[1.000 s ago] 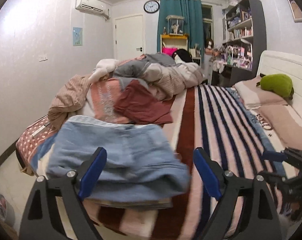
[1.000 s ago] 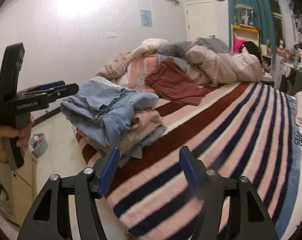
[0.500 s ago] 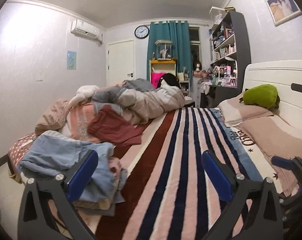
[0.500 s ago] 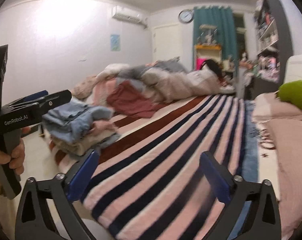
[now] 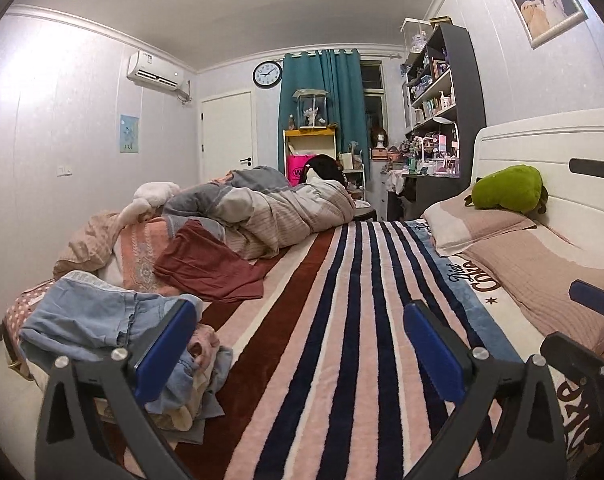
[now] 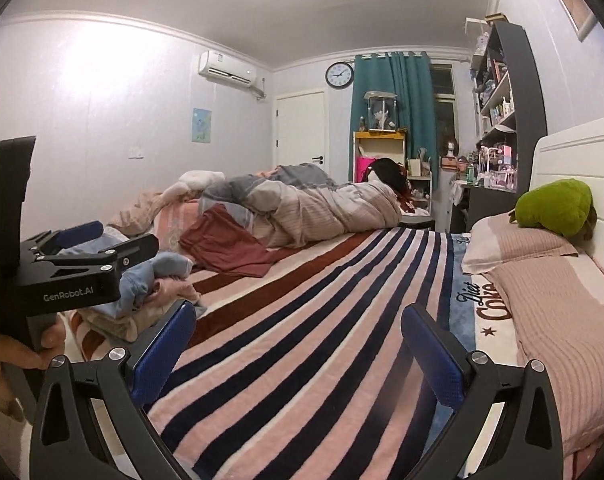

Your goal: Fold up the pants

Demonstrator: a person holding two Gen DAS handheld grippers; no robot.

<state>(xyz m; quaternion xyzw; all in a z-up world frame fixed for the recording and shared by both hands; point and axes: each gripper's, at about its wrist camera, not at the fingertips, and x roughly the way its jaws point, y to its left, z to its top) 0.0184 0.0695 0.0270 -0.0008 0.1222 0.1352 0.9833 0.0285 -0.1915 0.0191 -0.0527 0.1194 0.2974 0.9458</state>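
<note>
Both our left gripper (image 5: 298,344) and right gripper (image 6: 296,344) hang wide open and empty above the striped plush bed blanket (image 5: 342,320). Our folded light-blue denim pants (image 5: 86,316) lie rumpled atop a small stack of folded clothes (image 5: 198,396) at the bed's left edge.

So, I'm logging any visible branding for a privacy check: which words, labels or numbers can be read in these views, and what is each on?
"GenRobot.AI": on the side of the left gripper, seen from the right wrist.
"Diet Coke": on the blanket edge by the pillows; partly hidden, so a likely reading.
Wall clock: numerals too small to read.
Pink bag: white lettering, partly hidden, unreadable.
Shelf items: labels too small.
</note>
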